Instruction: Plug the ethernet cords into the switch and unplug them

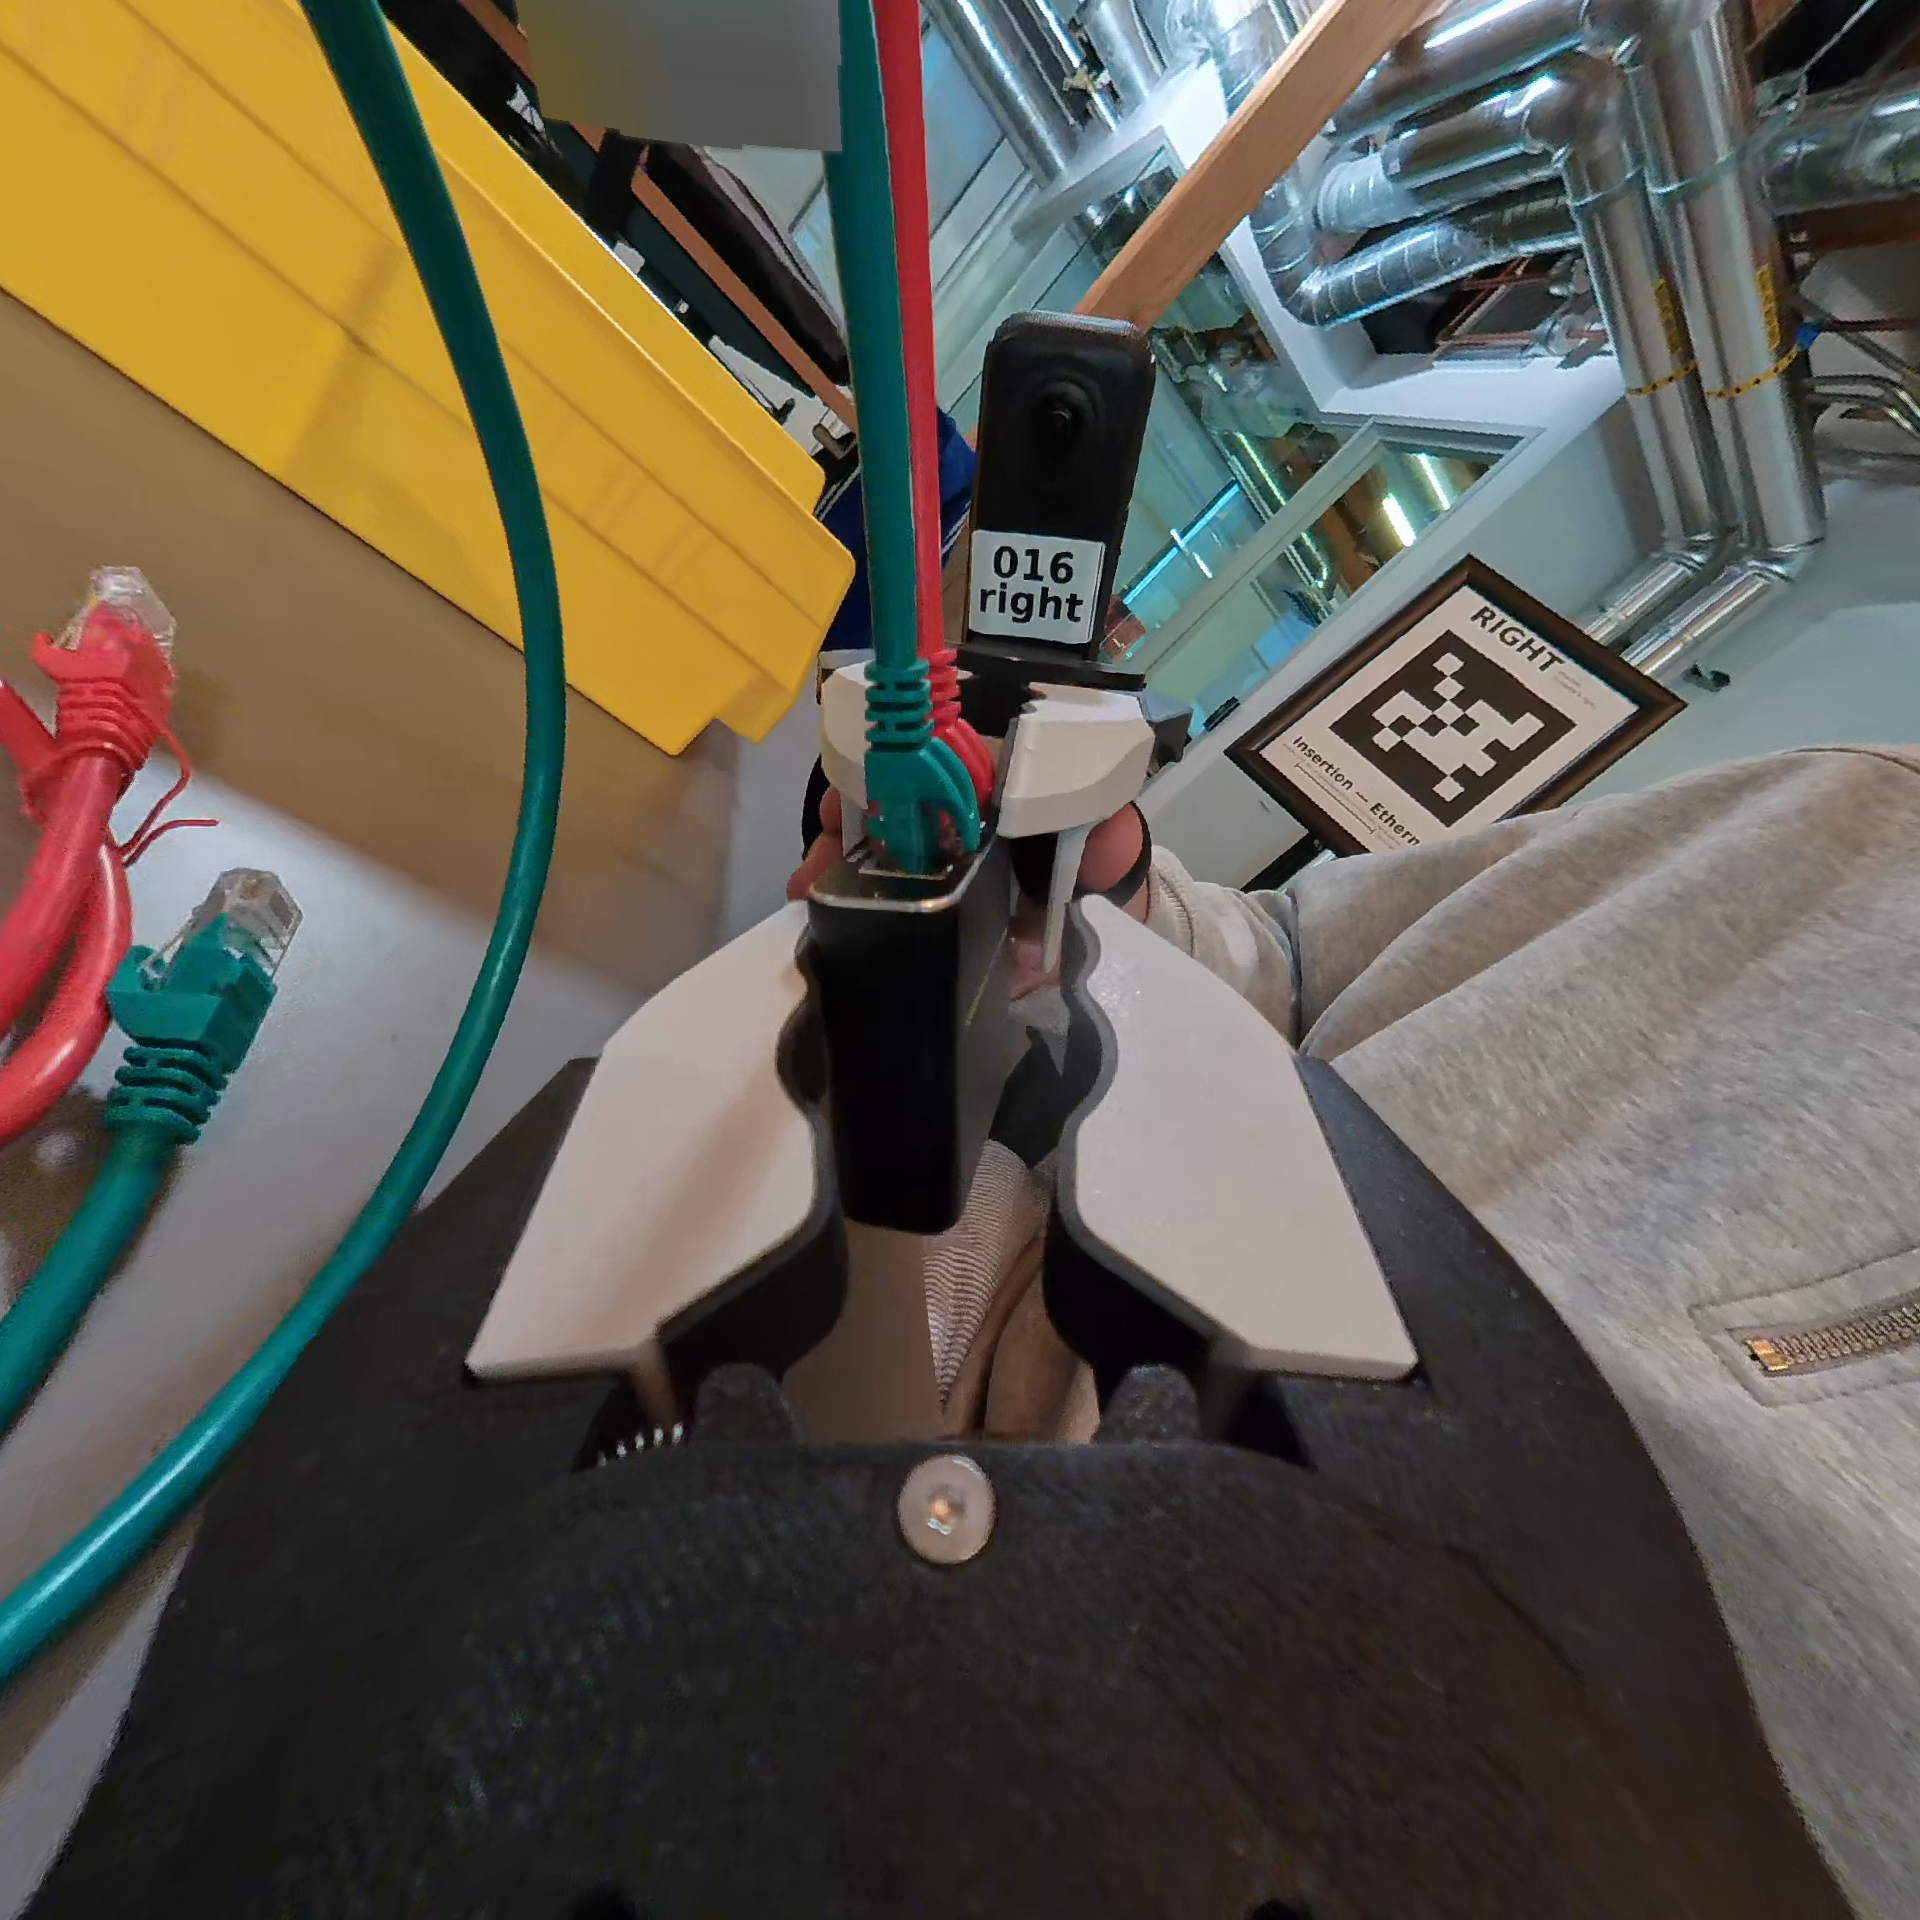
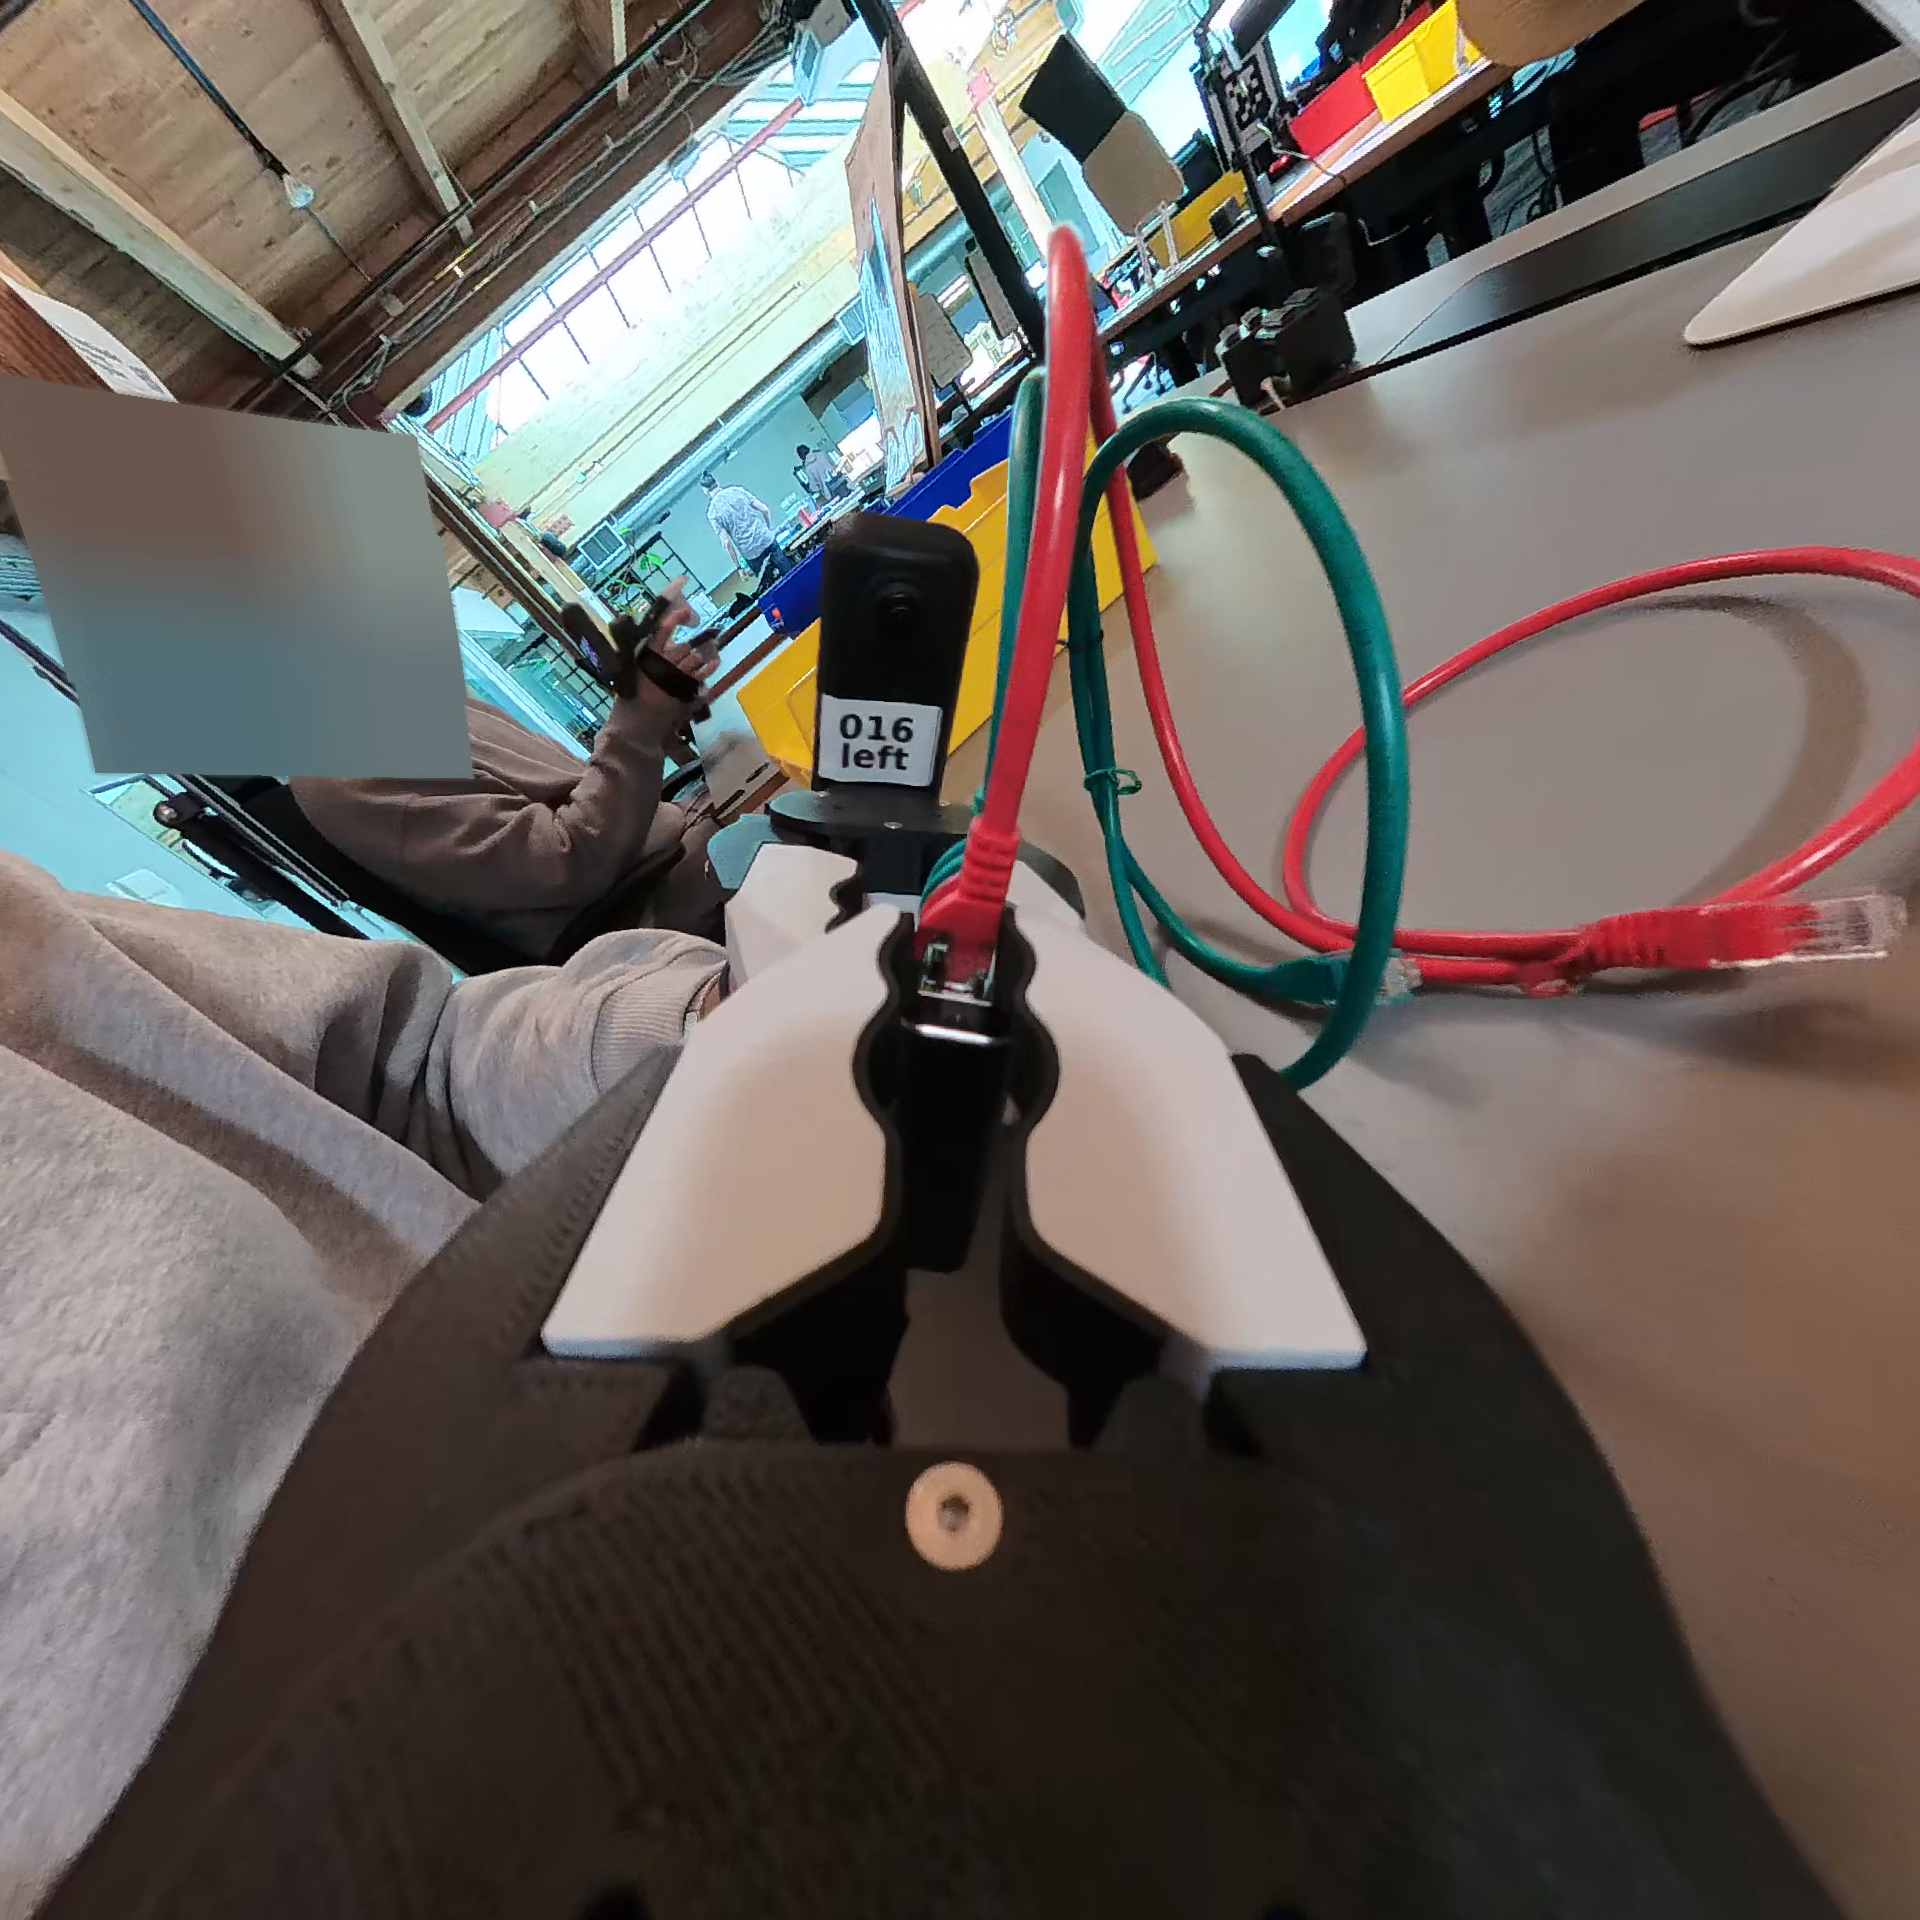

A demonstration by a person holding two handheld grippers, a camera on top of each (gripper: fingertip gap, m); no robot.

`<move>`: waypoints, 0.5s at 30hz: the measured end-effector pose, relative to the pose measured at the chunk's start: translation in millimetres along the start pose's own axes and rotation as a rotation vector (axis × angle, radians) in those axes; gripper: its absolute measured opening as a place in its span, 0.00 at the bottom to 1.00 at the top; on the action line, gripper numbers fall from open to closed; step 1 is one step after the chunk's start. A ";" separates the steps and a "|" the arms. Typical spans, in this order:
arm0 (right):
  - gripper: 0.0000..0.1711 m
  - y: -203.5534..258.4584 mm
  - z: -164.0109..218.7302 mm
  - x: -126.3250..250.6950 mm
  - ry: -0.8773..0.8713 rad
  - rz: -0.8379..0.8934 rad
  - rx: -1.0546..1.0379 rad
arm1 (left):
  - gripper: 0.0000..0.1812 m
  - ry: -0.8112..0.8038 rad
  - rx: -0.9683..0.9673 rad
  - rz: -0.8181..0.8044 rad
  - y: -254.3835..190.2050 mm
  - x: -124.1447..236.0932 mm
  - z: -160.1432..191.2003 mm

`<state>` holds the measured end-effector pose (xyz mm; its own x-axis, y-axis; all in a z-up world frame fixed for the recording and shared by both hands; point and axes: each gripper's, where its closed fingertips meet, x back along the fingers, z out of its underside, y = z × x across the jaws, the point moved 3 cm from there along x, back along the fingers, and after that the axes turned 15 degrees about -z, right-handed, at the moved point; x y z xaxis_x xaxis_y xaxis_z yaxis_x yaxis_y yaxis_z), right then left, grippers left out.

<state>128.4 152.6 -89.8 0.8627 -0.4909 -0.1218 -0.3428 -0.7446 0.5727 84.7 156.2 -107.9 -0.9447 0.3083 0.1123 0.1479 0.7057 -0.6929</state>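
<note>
A small black switch [image 1: 894, 1060] is held in the air between both grippers, which face each other. My left gripper [image 1: 940, 925] is shut on one end of it. My right gripper [image 2: 956, 935] is shut on the other end of the switch [image 2: 945, 1132]. A green cord [image 1: 914, 769] and a red cord [image 2: 977, 883] are plugged into its ports, side by side, and loop upward. Their free ends, a red plug [image 1: 114, 634] and a green plug [image 1: 234, 935], lie on the grey table [image 2: 1558, 1247]. The right gripper also shows in the left wrist view [image 1: 966, 748].
A yellow bin [image 1: 416, 364] sits on a brown box [image 1: 312, 675] to the left. A framed marker sign [image 1: 1455, 717] stands behind. The holder's grey sweatshirt [image 1: 1558, 1195] is close. Another seated person's sleeve [image 2: 499, 821] and a blue bin [image 2: 956, 488] lie beyond.
</note>
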 end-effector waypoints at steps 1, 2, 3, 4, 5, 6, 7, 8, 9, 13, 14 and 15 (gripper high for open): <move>0.09 0.2 0.2 -0.3 0.001 -0.001 0.000 | 0.22 -0.003 0.003 0.003 -0.2 -0.3 -0.1; 0.09 0.4 0.4 -0.6 0.001 -0.003 -0.002 | 0.22 -0.004 0.005 0.004 -0.4 -0.5 -0.1; 0.09 0.4 0.6 -0.7 -0.001 -0.007 -0.005 | 0.22 -0.003 0.006 0.005 -0.5 -0.8 0.0; 0.09 0.6 0.7 -0.9 -0.003 -0.012 -0.011 | 0.22 -0.002 0.006 0.007 -0.7 -1.0 0.4; 0.08 0.8 0.7 -1.1 -0.007 -0.018 -0.017 | 0.22 0.000 0.006 0.009 -1.2 -1.4 0.8; 0.08 1.0 0.4 -1.2 -0.011 -0.024 -0.022 | 0.22 0.003 0.006 0.011 -1.6 -2.0 1.3; 0.09 1.4 0.3 -1.4 -0.015 -0.030 -0.025 | 0.22 0.006 0.008 0.014 -2.2 -2.6 1.8; 0.09 2.1 0.1 -1.7 -0.018 -0.037 -0.027 | 0.22 0.010 0.011 0.018 -2.8 -3.2 2.5; 0.09 3.0 -0.1 -2.1 -0.020 -0.044 -0.027 | 0.21 0.014 0.014 0.023 -3.4 -3.8 3.3; 0.09 7.5 0.1 -4.8 -0.023 -0.080 -0.028 | 0.15 0.028 0.008 0.046 -6.5 -4.3 5.3; 0.09 7.9 0.1 -4.9 -0.026 -0.084 -0.031 | 0.15 0.028 0.008 0.051 -7.0 -4.1 5.4; 0.09 7.8 0.0 -4.8 -0.030 -0.088 -0.038 | 0.15 0.027 0.006 0.050 -7.3 -3.9 5.4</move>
<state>121.6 149.1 -84.7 0.8773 -0.4380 -0.1965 -0.2516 -0.7681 0.5889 85.7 146.4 -107.2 -0.9279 0.3600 0.0966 0.1928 0.6854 -0.7022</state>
